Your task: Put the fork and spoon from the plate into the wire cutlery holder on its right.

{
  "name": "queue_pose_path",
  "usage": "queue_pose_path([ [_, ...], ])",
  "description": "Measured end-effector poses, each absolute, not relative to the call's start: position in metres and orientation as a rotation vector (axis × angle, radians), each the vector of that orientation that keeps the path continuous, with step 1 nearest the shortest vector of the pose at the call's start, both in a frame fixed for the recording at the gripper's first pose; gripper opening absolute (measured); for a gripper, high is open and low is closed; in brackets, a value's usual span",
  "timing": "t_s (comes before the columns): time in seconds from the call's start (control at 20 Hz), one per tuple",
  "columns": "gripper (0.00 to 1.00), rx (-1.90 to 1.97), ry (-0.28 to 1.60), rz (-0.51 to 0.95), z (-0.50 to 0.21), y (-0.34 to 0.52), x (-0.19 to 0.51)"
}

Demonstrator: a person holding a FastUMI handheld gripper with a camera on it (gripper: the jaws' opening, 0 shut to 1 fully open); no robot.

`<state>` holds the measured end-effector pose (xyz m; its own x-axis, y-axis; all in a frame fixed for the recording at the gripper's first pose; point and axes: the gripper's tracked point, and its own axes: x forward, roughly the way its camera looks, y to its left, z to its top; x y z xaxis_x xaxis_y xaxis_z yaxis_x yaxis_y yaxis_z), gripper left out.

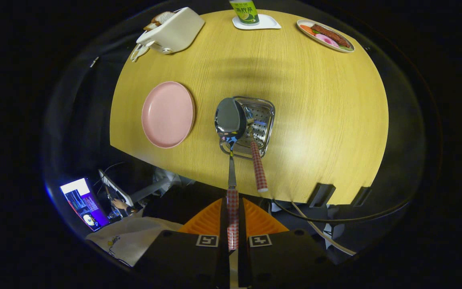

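My gripper (232, 208) is shut on the red-checked handle of a spoon (230, 120). The spoon's shiny bowl hangs above the near-left rim of the wire cutlery holder (266, 116). I look down on the holder from high above the wooden table (319, 120). A fork (258, 164) with the same checked handle stands in the holder, its handle leaning out toward me just right of the spoon. The pink plate (168, 114) lies to the left of the holder with nothing on it.
Beyond the holder stand a white toaster with bread (173, 30), a green carton on a white coaster (246, 12) and a plate of food (326, 35). Past the table's near edge are a cable (315, 218), a lit screen (82, 202) and a person's hand (119, 204).
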<state>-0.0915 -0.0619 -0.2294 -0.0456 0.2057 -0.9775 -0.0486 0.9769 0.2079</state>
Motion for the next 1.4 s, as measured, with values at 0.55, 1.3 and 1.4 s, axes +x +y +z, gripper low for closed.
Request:
queue_pose_path([
  [0.55,0.15,0.217,1.829,0.145,-0.25,-0.067,-0.074],
  [1.3,0.99,0.298,1.43,0.178,-0.181,-0.051,-0.041],
  [1.4,1.0,0.312,1.359,0.172,-0.166,-0.049,-0.041],
])
